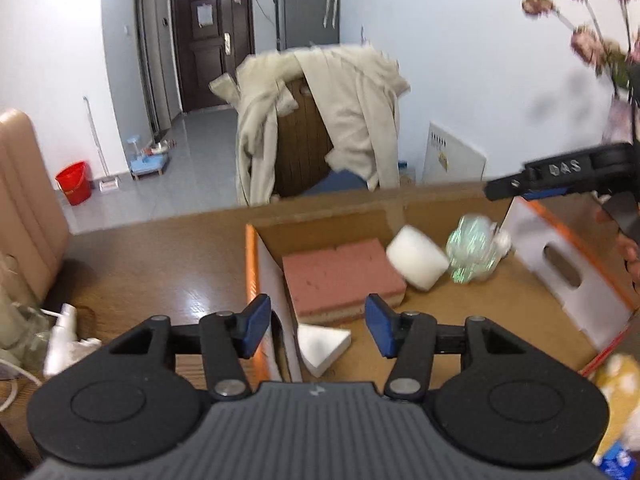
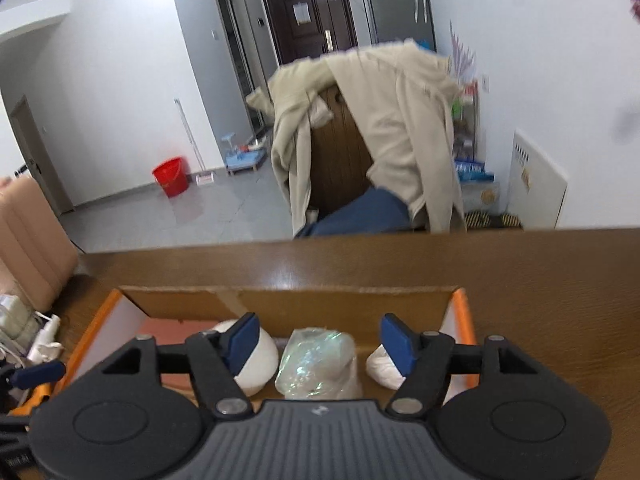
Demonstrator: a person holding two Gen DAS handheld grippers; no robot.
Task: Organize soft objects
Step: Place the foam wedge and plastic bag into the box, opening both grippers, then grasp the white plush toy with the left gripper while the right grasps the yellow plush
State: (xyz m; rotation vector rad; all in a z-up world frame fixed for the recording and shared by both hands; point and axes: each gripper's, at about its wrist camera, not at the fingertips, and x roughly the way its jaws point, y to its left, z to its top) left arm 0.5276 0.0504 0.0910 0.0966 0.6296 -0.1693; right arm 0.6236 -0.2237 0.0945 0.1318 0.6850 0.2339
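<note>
Both claws, left [image 1: 316, 330] and right [image 2: 320, 342], hang wide open over the box [image 1: 560, 272], gripping nothing; sponge [image 1: 340, 278], foam roll [image 1: 416, 258] and shiny bag [image 2: 320, 364] sit inside.

The cardboard box [image 1: 400, 216] is viewed closely from above its left wall by the left wrist camera, facing twelve o'clock. The box [image 2: 288, 300] and coat-draped chair [image 2: 372, 128] are shared with the right view.

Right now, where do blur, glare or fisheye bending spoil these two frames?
Left wrist: the shiny bag and right gripper are motion-smeared; glare streaks the table. Right wrist: the coat is slightly smeared, and the table edge bows from fisheye.
</note>
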